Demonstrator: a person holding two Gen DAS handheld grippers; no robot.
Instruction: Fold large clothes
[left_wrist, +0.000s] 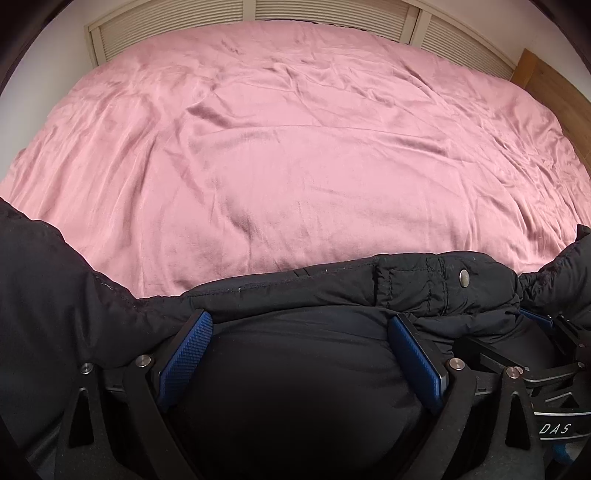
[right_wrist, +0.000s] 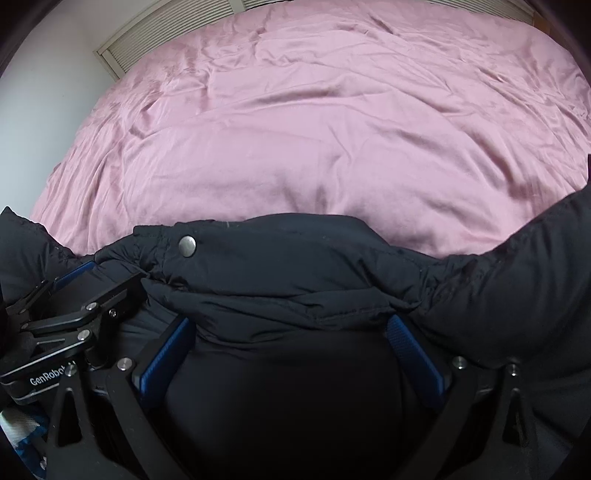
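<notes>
Left tongs (left_wrist: 299, 350): jaws spread wide, black padded fabric bulging between the blue pads (left_wrist: 186, 354); pads look clear of it, nothing pinched as far as I can judge.
Right tongs (right_wrist: 291, 354): equally wide, same fabric filling the gap, not clamped.
Black puffer jacket (left_wrist: 406, 291): directly under both tongs at 6 o'clock, its folded edge running 9 to 3 o'clock across both views; snap button (right_wrist: 187, 246) near the middle, between the two tongs.
Sleeves: bulk rises at 9 o'clock in the left view and 3 o'clock in the right.
Nearer hand: neither; both sit side by side on the jacket.
Pink bed sheet (left_wrist: 295, 155): open, wrinkled room toward 12 o'clock.
Far limit: slatted headboard (left_wrist: 166, 26), wall beside it.
</notes>
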